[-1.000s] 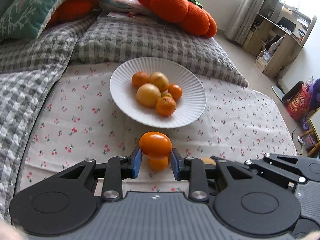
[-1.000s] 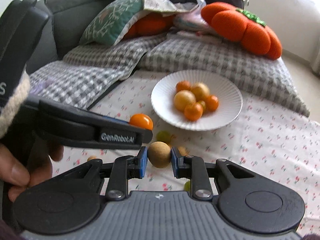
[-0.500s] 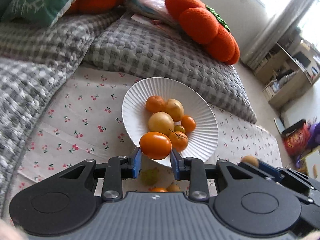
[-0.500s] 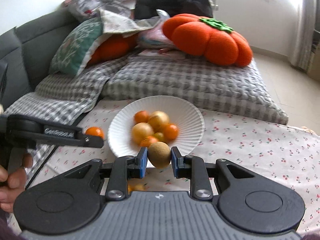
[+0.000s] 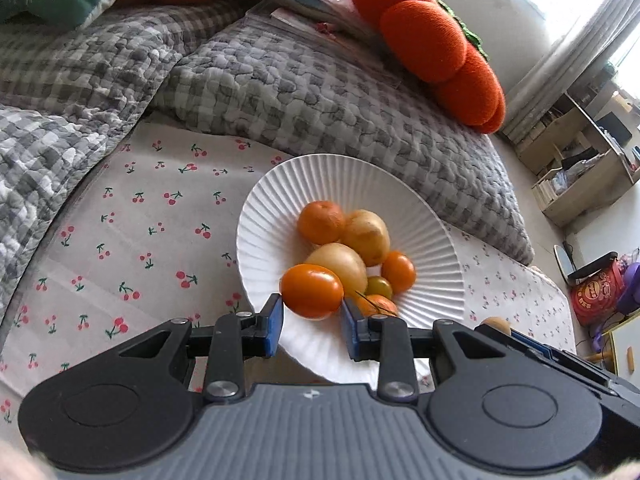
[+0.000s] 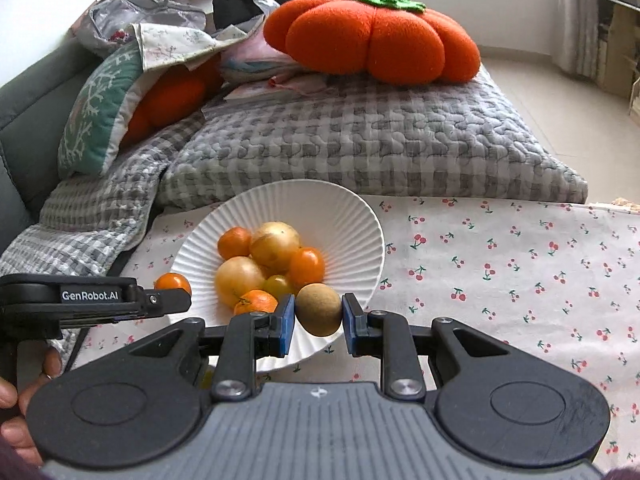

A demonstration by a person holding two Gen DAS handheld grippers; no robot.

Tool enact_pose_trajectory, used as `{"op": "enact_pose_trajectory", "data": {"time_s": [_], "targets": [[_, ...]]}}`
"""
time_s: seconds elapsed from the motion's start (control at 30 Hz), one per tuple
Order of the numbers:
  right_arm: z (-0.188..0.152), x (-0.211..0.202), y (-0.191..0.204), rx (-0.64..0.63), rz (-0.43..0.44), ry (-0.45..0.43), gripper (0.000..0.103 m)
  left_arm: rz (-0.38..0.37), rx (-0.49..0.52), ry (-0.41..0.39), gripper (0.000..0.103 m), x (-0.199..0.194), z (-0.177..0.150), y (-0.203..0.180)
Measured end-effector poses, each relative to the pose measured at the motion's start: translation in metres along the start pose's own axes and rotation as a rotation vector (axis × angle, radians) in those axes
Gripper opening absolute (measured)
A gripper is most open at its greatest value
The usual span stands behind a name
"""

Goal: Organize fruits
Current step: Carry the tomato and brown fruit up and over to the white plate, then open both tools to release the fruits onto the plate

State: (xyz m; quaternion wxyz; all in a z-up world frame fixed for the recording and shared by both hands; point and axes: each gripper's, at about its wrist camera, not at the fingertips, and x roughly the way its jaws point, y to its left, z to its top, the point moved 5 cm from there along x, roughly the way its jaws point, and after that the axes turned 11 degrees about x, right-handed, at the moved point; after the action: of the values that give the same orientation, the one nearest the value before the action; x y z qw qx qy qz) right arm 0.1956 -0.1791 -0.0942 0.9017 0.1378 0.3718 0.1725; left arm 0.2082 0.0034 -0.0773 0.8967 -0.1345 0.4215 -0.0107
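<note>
Between L gripper (image 5: 312, 322) pads: orange tomato (image 5: 311, 290).

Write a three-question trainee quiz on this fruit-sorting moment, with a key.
1. True or false: the left gripper is empty.
2. What does the right gripper hold? A) an orange tomato B) a brown kiwi-like fruit C) nothing
3. Fill in: the sorted fruit lies in a white ribbed ____.

Key:
1. False; it is shut on an orange tomato.
2. B, the brown fruit.
3. plate
</note>
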Motion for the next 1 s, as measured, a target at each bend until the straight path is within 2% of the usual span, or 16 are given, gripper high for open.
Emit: {"op": "enact_pose_trajectory", "data": {"time_s": [0.4, 0.77, 1.0], "targets": [[-0.006, 0.031, 0.006, 0.002, 0.019, 0.046, 0.023, -0.002, 0.042, 0.005, 0.022, 0.022, 0.003, 0.003], [-0.005, 0.028, 0.0, 0.069, 0.039, 0.046, 0.026, -0.025, 0.019, 0.005, 0.023, 0.016, 0.003, 0.007], [0.0, 0.018, 0.005, 0.078, 0.056, 0.04, 0.026, -0.015, -0.003, 0.0, 0.032, 0.003, 0.003, 0.014]]}}
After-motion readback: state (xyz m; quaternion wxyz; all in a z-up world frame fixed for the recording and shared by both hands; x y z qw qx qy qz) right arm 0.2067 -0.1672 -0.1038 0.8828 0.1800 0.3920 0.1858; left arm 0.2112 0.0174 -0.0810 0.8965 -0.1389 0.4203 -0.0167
